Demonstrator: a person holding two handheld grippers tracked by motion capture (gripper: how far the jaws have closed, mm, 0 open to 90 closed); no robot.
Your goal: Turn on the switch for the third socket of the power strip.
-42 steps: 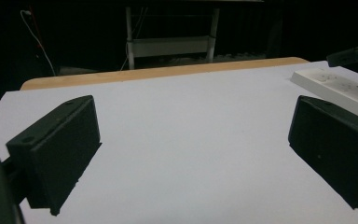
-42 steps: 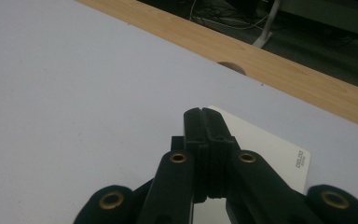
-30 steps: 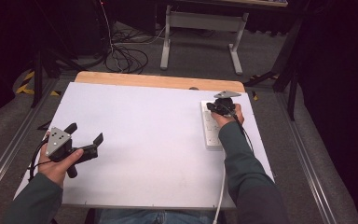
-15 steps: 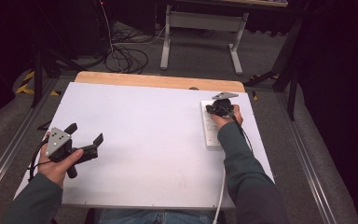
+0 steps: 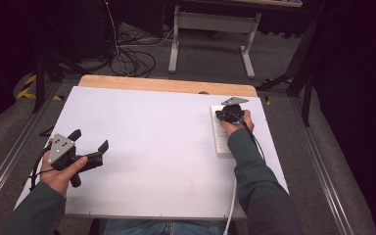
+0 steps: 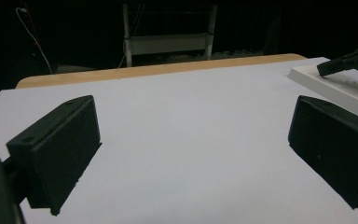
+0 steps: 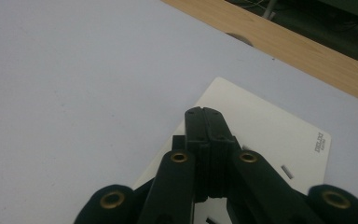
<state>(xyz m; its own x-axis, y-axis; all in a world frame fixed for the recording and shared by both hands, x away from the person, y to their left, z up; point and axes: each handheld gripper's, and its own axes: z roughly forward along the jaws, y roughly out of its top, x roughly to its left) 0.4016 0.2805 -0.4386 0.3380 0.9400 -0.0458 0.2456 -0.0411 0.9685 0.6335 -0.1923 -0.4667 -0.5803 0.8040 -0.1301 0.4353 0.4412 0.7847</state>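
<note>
White power strip (image 5: 222, 131) lies flat near the right edge of the white tabletop (image 5: 156, 147), toward the far side, long axis running near-to-far, roughly parallel to that edge. Right gripper (image 5: 228, 115) sits right over the strip's far half, jaws pressed together with nothing between them, tips pointing at the far end of the strip; in the right gripper view the closed tips (image 7: 207, 122) hang above the blank end panel with the small printed logo, socket slots showing just beside and behind the jaws. Can't tell whether the tips actually touch the strip face or hover just off it. The grey three-cornered plate sits on top of the gripper, and the strip's white cord runs off its near end alongside the right sleeve toward the front table edge. Left gripper (image 5: 89, 148) is well apart, by the near-left part of the table, jaws spread wide over bare surface, holding nothing; its view looks across the table to the strip (image 6: 340, 88) at far right with the other gripper on it. Right hand is clearly the nearer one, so the next move likely belongs to it: a press or push down along the strip's long axis, probably at a switch or socket.
</note>
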